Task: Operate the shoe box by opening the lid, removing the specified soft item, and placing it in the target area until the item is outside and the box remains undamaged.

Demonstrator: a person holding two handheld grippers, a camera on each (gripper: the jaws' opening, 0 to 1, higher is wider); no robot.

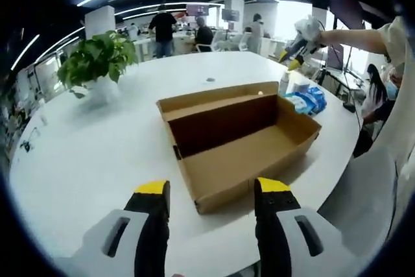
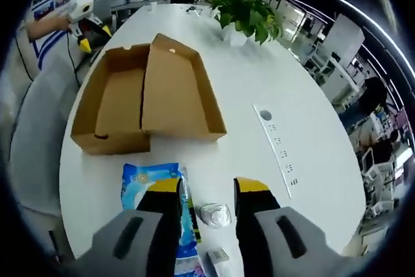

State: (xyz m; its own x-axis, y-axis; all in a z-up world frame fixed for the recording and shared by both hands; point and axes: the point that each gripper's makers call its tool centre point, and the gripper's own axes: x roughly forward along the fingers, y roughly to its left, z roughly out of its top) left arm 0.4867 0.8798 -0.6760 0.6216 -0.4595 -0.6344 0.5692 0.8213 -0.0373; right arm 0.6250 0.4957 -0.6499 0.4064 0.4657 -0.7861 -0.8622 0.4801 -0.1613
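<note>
Open-plan office, one round white table (image 1: 84, 160) with one potted plant (image 1: 96, 60) at left, one open cardboard shoe box (image 1: 237, 137) mid-table, lid flipped back, inside bare. One blue soft pack (image 2: 159, 192) lies on the table just outside the box, beside a small clear bottle (image 2: 214, 214). Left gripper (image 1: 213, 200) jaws wide, holding nothing; right gripper (image 2: 206, 196) jaws parted, holding nothing, above the pack.

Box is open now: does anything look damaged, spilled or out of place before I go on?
Nothing stands out. The shoe box sits flat on the white table with its lid folded back, walls straight, no tears showing, and it looks empty inside. The blue soft pack lies on the table outside the box, beside a small clear bottle.
</note>
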